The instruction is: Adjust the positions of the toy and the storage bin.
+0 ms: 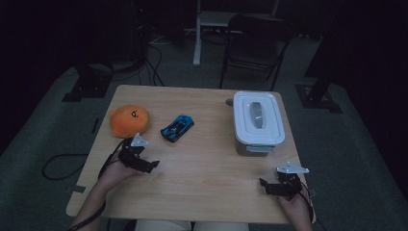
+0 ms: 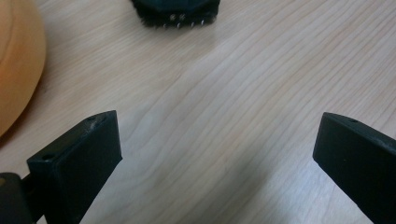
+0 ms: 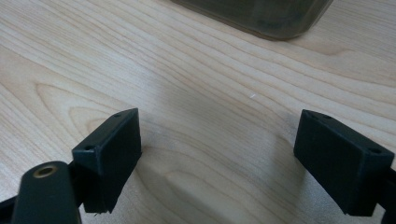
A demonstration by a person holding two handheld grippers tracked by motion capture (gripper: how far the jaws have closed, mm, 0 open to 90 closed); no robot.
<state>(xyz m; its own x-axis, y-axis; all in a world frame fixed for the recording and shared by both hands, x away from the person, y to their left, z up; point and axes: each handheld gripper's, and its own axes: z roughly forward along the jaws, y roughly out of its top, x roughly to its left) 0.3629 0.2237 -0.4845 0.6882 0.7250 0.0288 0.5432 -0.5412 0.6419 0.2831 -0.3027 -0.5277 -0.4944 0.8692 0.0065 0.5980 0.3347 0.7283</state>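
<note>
Toy car [image 1: 177, 128]: little blue one, sat on the table [image 1: 202, 187] a bit left of the middle, angled, nose toward the far right. Nothing was touching it.
Left gripper [image 1: 145, 162]: was down near the left edge, just this side of the car, held in the person's hand. Jaws were spread wide with only bare wood between them, so it wasn't holding anything.
Left gripper view: car's dark underside [image 2: 175, 11] peeked in at the top, clear of the jaws, and the orange plush [image 2: 16, 60] bulged in at the left.
Plush toy [image 1: 129, 120]: round and orange, by the left edge, just left of the car and not touching it.
Right gripper [image 1: 271, 187]: was near the front right corner, jaws also wide apart over bare wood, gripping nothing.
Box [image 1: 257, 122]: grey with a white lid on it, along the right edge, well apart from the car. Its bottom corner [image 3: 266, 18] showed up in the right gripper view.
</note>
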